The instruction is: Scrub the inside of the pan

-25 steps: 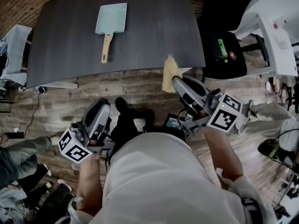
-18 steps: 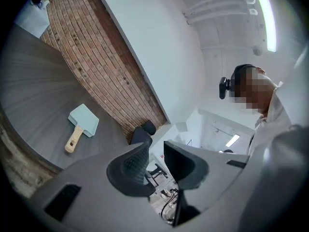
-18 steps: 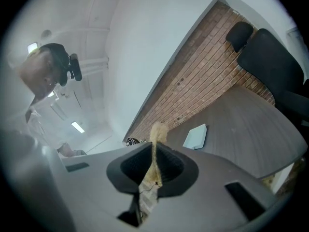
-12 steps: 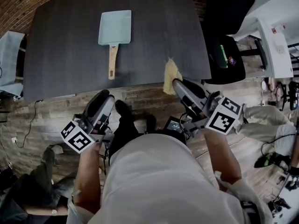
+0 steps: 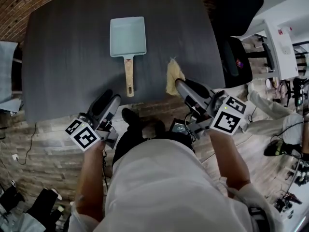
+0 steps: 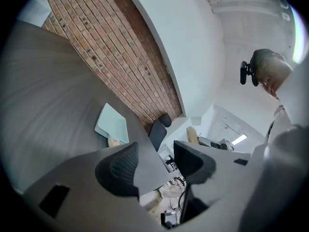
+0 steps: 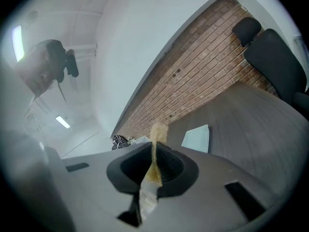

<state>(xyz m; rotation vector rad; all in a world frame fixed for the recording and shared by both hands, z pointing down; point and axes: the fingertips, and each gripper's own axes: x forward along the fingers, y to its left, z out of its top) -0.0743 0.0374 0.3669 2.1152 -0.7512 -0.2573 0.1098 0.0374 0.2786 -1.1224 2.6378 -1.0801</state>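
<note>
A light blue rectangular pan [image 5: 128, 36] with a wooden handle [image 5: 128, 79] lies on the dark grey table [image 5: 67, 52], handle toward me. My left gripper [image 5: 110, 101] hovers at the table's near edge, just left of the handle's end. Its jaws have just been opening and stand open with nothing between them. In the left gripper view the gripper [image 6: 154, 161] looks toward the pan [image 6: 112, 124]. My right gripper [image 5: 179, 84] is shut on a yellow scrub pad [image 5: 174, 75], right of the handle. The pad [image 7: 157, 134] stands pinched edge-on in the right gripper [image 7: 153, 167], with the pan [image 7: 196, 138] ahead.
A black office chair [image 5: 236, 57] stands past the table's right edge, and a white desk [image 5: 285, 37] lies beyond it. A brick wall [image 6: 111, 42] runs behind the table. Below the grippers are wooden floor [image 5: 43, 144] and my own body.
Both grippers have moved forward to the table's near edge, closer to the pan. The scrub pad now hangs over the tabletop. The left gripper's jaws have spread.
</note>
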